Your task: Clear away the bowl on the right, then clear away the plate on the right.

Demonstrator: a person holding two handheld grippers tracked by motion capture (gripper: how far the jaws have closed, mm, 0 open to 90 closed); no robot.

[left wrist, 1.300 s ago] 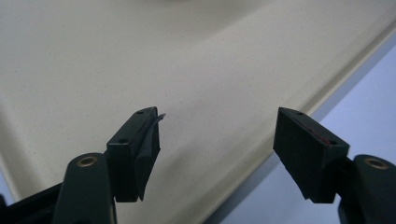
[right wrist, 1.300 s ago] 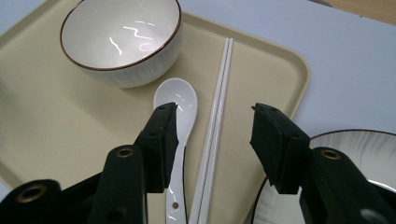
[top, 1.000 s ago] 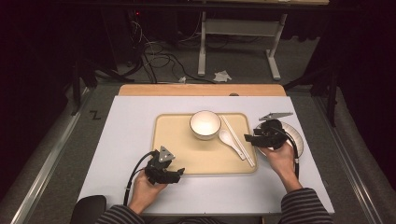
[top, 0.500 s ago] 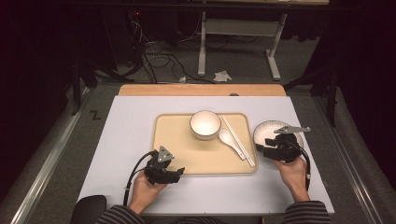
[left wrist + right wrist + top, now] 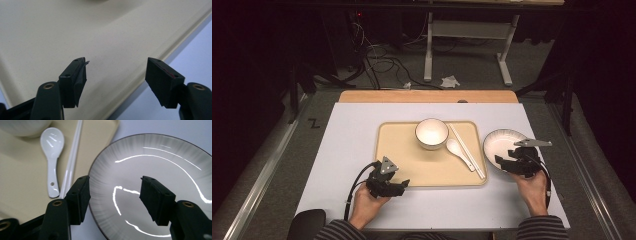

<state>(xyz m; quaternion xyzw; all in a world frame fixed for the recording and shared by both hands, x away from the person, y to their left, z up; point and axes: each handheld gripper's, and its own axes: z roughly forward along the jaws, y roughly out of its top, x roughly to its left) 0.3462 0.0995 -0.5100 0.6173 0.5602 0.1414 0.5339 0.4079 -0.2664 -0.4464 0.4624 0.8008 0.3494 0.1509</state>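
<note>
Hovering over the plate (image 5: 503, 145), right gripper (image 5: 508, 163) has jaws apart, nothing clamped; they have just been opening. In the right gripper view the plate (image 5: 155, 170) lies under both jaws of the right gripper (image 5: 113, 197): the left one sits over its dark rim, the right one over its middle. Whether the pads touch the glaze, cannot tell. Plate is grey-white with a dark rim, flat on the table (image 5: 342, 150), just off the tray's (image 5: 402, 145) right edge, toward the table's right edge.

Left gripper (image 5: 399, 184) sits at the tray's front edge, near its front-left corner, held by the left hand (image 5: 367, 202). Its jaws stand wide apart, nothing between them. In the left gripper view the left gripper (image 5: 116, 75) points across the bare tray (image 5: 62, 32) floor, with the tray rim running under the right jaw and the table (image 5: 197, 50) beyond it.

On the tray: 1 bowl (image 5: 431, 133) at the back edge, middle; 1 white spoon (image 5: 458, 151) just right of it, bowl end toward the back; 2 chopsticks (image 5: 467, 150) lying side by side along the tray's right edge, just right of the spoon. Right gripper view shows the spoon (image 5: 52, 157) and chopsticks (image 5: 72, 157) close together on the tray (image 5: 22, 182), apart from the plate.

Right hand (image 5: 532, 187) comes in from the table's front edge. Cable (image 5: 354, 187) loops off the left gripper.
</note>
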